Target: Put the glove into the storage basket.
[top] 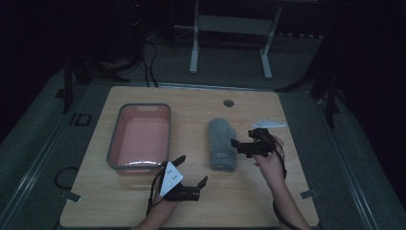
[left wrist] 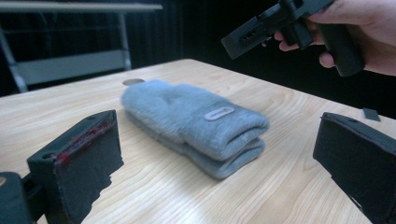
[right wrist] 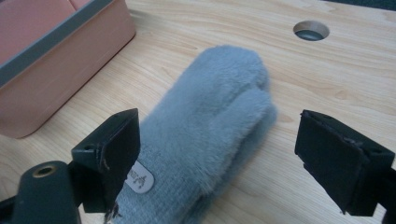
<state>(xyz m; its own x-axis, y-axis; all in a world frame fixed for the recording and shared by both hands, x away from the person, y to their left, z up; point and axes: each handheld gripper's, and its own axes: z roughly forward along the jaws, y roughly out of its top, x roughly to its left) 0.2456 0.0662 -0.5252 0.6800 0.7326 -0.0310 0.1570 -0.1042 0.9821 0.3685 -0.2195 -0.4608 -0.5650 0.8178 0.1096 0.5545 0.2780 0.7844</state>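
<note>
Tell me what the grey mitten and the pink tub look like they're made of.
The grey mitten looks like soft fleece or plush knit: fuzzy, matte pile, with a small sewn-on label. The pink tub looks like moulded plastic: smooth walls with a faint sheen and a grey rim. Both are judged by look alone.

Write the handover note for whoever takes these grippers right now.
Left gripper: open, holding nothing, near the table's front edge, aimed at the mittens.
Right gripper: open, just right of the mittens, jaws either side of them in its own view, not closed.
Grey mittens: stacked flat on the table, between bin and right gripper.
Pink bin: left of the mittens, nothing in it.
Done: nothing gripped yet.
Left: probably grasp the mittens and move them to the bin.
</note>
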